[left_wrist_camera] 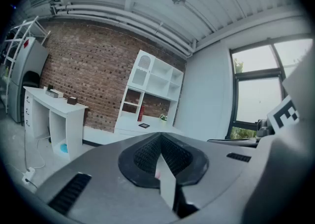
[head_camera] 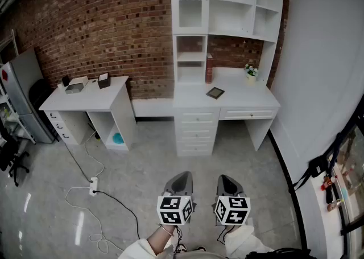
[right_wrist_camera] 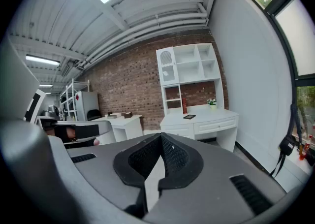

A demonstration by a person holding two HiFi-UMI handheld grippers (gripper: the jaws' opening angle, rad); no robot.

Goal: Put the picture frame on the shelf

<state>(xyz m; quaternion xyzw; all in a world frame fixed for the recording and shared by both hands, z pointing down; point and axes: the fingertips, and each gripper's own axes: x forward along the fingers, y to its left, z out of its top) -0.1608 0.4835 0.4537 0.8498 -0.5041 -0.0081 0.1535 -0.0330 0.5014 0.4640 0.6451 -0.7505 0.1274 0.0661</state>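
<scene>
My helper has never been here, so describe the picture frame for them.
Find the white desk with shelves at the brick wall. The picture frame lies flat on top: small, dark, square, unlike the upright red book and potted plant.

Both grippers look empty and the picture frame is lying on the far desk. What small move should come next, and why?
Probably a step forward toward the desk. The picture frame lies flat on its top, well beyond the left gripper and right gripper, whose jaws are together with nothing between them, so no grasp is possible yet.
</scene>
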